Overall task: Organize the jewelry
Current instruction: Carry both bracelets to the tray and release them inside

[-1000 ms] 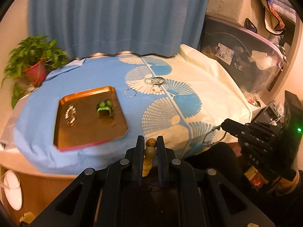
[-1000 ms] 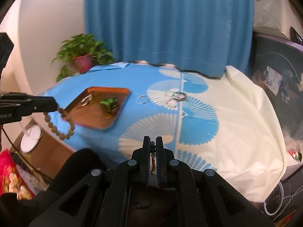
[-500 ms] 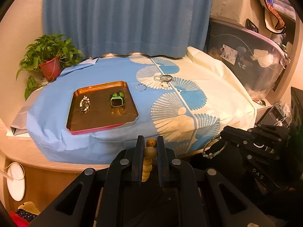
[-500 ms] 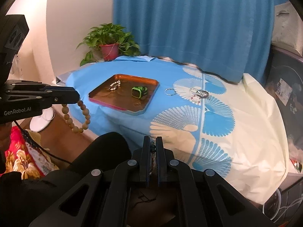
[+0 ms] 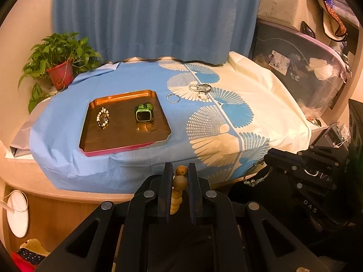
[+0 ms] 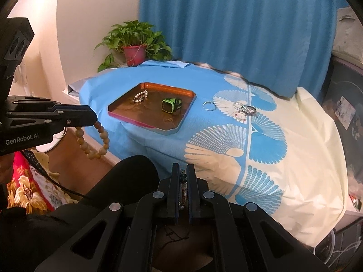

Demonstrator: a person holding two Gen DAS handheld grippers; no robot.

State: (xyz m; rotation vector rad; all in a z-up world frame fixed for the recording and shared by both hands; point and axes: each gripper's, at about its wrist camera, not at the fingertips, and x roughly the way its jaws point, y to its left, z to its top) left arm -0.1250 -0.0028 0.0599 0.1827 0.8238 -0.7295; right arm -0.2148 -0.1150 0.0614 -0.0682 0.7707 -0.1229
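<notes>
Jewelry here is split three ways around one landmark, the orange tray (image 5: 127, 122) on the blue side of the cloth-covered worktop (image 5: 261, 113). Inside the tray lie a beaded bracelet (image 5: 103, 117) toward its left and a green watch (image 5: 144, 112) toward its right; just right of the tray sits a loose ring (image 5: 173, 98), and farther right a small cluster of bangles (image 5: 200, 90). Off the worktop's near edge, below the tray, the left tool (image 5: 179, 178) pinches a string of wooden beads (image 5: 180, 182), which hangs from its tips. To the tray's lower right the right tool (image 6: 183, 179) is pressed together on a thin beaded bracelet (image 6: 183, 188), its loop dangling. The tray lies ahead of and above both tools, its long side running roughly left to right; the left hand looks nearer, so its beads would likely go in first. Left of the tray stands a potted plant (image 5: 60, 68); a blue curtain (image 5: 158, 15) hangs behind, storage boxes (image 5: 301, 68) far right.
</notes>
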